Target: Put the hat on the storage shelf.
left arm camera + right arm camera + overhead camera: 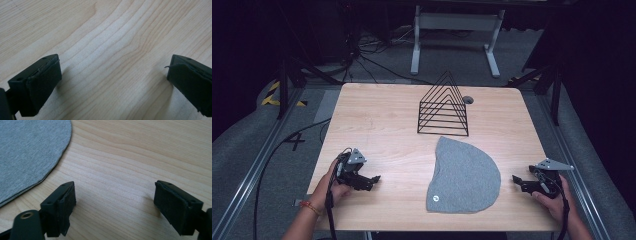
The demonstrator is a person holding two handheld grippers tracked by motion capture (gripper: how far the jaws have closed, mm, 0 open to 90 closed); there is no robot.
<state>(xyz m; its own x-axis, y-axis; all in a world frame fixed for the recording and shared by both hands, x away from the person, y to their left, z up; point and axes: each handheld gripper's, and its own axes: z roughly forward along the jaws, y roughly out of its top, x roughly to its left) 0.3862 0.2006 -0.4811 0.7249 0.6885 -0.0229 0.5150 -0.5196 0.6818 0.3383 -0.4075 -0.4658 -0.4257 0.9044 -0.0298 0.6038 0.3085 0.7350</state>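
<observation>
Both claws — left claw; right claw — gape empty.

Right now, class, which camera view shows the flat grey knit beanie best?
The high view: the whole flat grey knit beanie lies there, curved crown to straight hem. The right gripper view catches just one curved edge; the left gripper view gives bare light wooden table.

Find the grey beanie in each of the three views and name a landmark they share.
High view: the grey beanie lies flat at centre-right of the table, in front of the black wire rack.
Left gripper view: the beanie is not in this picture; bare wood lies between the open jaws.
Right gripper view: the beanie fills the upper left corner.
Shared landmark: the light wooden tabletop.
</observation>
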